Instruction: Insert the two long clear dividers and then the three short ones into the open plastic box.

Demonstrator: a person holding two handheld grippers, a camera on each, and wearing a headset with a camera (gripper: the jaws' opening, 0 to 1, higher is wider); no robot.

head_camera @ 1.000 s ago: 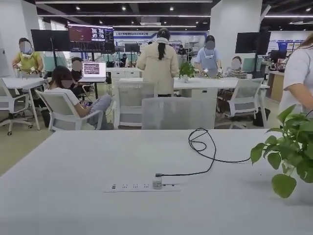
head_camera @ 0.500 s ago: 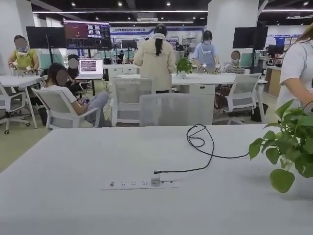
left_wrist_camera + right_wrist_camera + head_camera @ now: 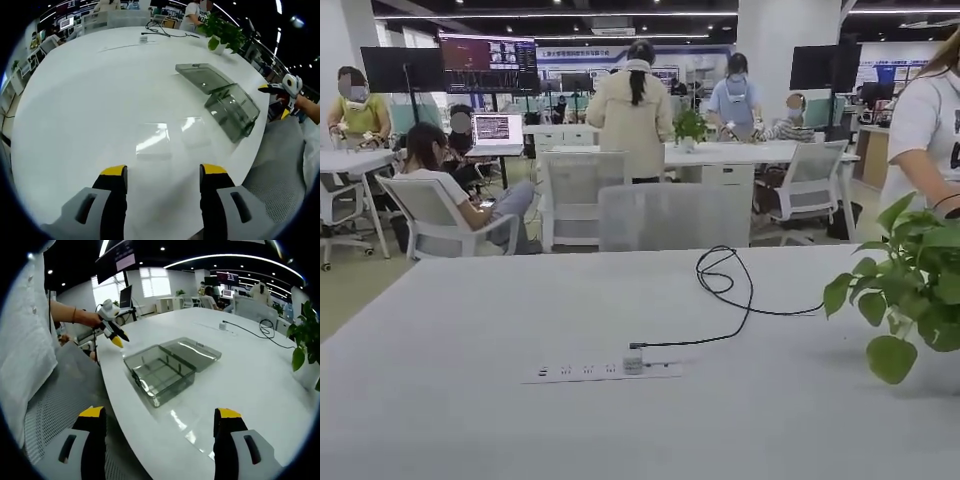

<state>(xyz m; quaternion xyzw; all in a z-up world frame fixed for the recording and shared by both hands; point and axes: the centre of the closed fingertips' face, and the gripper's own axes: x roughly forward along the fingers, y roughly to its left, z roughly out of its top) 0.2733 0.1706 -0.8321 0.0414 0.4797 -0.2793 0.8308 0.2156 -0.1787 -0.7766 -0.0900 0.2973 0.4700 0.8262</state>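
Nothing on the white table has shifted; the headset has merely dipped, so the room sits a little higher in the head view than a second ago.

Smoky, see-through and rectangular, the plastic box stands close to the table's near edge. Its hinged lid is thrown flat behind it, leaving the ribbed inside open and empty, ready for slotting from above. Just beside the box, on the left claw's side, lie pale clear flat dividers. I cannot tell how many, or which are the long ones. They look laid out flat so a claw can reach them before the box.

Level with the box, the left claw hovers over the dividers, jaws wide and holding nothing. The right claw hangs off the table's edge, short of the box, equally wide and empty. By my reckoning no insertion has begun.

Well beyond the box are a white power strip, a looping black cable and a leafy green potted plant.
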